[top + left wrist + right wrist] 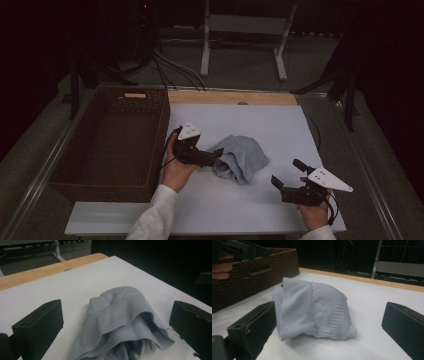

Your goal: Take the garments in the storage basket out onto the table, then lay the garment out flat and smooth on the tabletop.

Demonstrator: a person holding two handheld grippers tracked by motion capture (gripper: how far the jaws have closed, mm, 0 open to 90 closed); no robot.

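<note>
In the high view, a crumpled pale grey-blue garment point(241, 158) is seen near the middle of the white worktop point(260, 122), slightly toward its near edge. The left gripper point(218, 154) is held just at the garment's left side, its tips at or against the cloth; whether cloth is actually touched cannot be told here. A brown woven basket point(112, 142) is set along the worktop's left edge, just beside the left hand point(176, 167). The right gripper point(287, 172) is held near the near right corner, well apart from the garment, with its jaws spread wide.

In the left gripper view, the two black jaws are seen wide apart, and the garment point(122, 322) is lying between them on the worktop point(75, 282), with its folded, ribbed edge turned toward the camera. Neither jaw is pressed on the cloth.

In the right gripper view, the jaws are again spread wide with nothing between them. The garment point(312, 311) is seen farther off as a rounded heap on the worktop point(372, 297), and the basket point(249, 277) stands behind it at the left edge.
</note>
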